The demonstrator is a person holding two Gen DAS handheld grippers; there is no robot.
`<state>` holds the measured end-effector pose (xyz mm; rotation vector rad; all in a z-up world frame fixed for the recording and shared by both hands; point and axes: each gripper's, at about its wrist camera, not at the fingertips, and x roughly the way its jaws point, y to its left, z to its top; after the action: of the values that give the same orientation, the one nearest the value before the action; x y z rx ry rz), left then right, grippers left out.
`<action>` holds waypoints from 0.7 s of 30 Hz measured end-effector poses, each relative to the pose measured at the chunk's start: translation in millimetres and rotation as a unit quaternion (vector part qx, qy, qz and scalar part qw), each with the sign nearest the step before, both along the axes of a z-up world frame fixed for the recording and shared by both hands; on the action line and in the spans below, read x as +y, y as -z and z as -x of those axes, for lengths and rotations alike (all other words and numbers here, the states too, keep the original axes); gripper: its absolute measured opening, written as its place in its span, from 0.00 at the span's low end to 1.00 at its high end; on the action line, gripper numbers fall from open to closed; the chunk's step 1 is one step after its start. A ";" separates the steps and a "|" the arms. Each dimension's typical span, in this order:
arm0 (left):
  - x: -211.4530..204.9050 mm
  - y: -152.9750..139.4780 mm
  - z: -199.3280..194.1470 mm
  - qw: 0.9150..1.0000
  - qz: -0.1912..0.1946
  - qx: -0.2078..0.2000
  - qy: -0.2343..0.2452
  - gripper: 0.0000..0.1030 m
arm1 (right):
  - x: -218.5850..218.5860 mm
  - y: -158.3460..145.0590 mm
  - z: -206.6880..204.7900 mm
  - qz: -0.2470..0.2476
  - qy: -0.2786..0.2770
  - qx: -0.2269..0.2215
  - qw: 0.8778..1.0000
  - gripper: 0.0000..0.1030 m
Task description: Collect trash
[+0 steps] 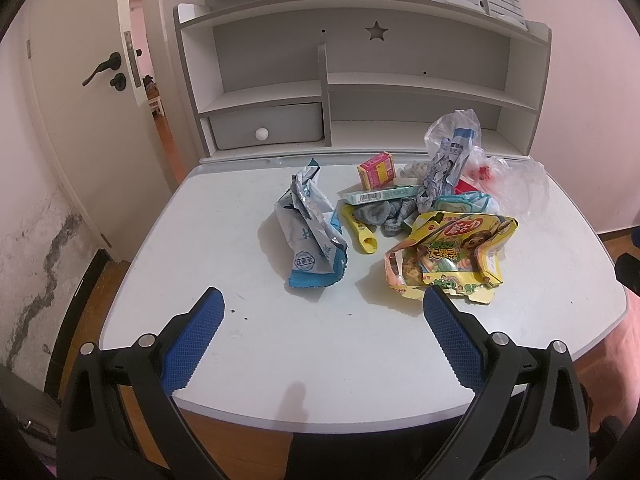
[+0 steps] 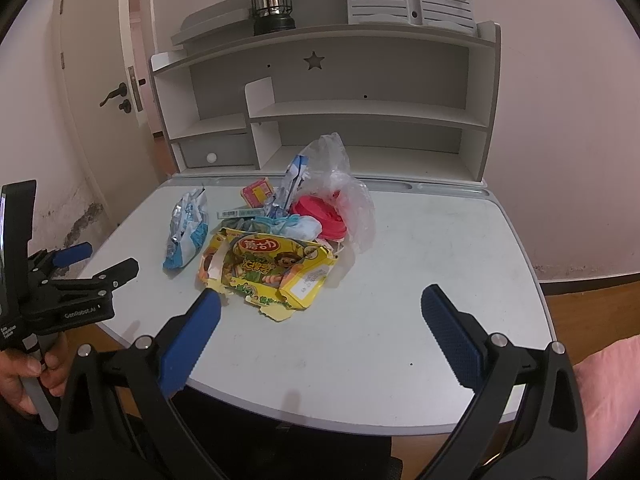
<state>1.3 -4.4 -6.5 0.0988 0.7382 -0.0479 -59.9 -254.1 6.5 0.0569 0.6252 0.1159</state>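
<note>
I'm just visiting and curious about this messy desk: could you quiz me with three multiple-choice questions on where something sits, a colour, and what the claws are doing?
1. Where does the lantern stand?
A. on top of the shelf unit
B. in the drawer
C. on the floor

2. What colour is the big torn snack box?
A. black
B. yellow
C. purple

3. The left claw and right claw are:
A. both clamped on trash
B. one open, one shut
C. both open and empty

Answers: 1 A, it sits above the shelves; 2 B, yellow cardboard; 3 C, fingers spread, nothing between.

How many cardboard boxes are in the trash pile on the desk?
3. The torn yellow snack box lies nearest the grippers, the small pink box stands at the back, and the long teal box lies flat below it. More may be hidden underneath.
</note>
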 end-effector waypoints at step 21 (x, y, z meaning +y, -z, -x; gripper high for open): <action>2.0 1.6 -1.6 1.000 0.000 0.003 -0.001 0.94 | 0.6 0.7 0.3 0.000 -0.001 0.001 1.000 0.94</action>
<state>2.9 -2.5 -8.1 0.0985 0.7450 -0.0465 -60.2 -253.5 5.8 0.0567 0.6266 0.1182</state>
